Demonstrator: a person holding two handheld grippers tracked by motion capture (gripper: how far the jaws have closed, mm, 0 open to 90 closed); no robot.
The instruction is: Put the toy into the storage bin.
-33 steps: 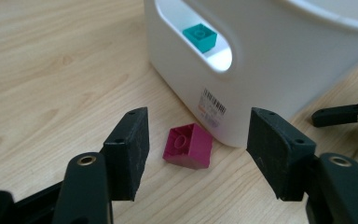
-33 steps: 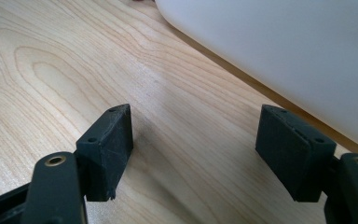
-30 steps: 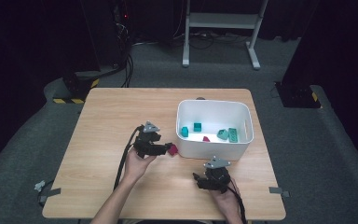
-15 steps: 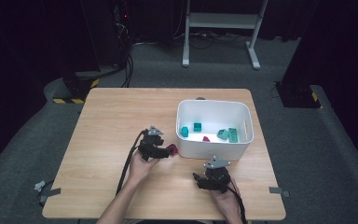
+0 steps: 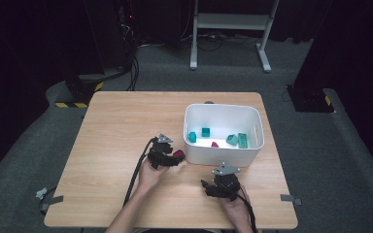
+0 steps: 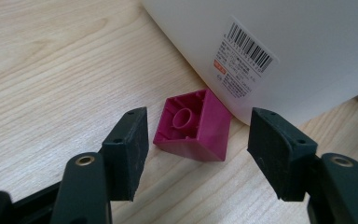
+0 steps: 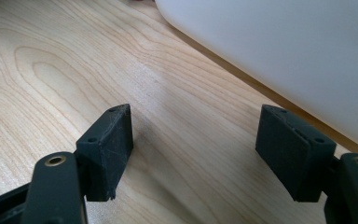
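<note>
Dark flooring is surrounding our pale wooden desk [image 5: 111,126]. We are lowering the open left tongs [image 6: 196,156] around a magenta brick [image 6: 193,126] lying stud-hollow upward, touching the white bin [image 5: 223,112]. Closing crookedly, we risk pushing it against that bin. Our right tongs [image 7: 196,154] are gaping empty beside the bin.

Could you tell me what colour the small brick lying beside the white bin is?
The brick is magenta; it shows best in the left gripper view.
</note>
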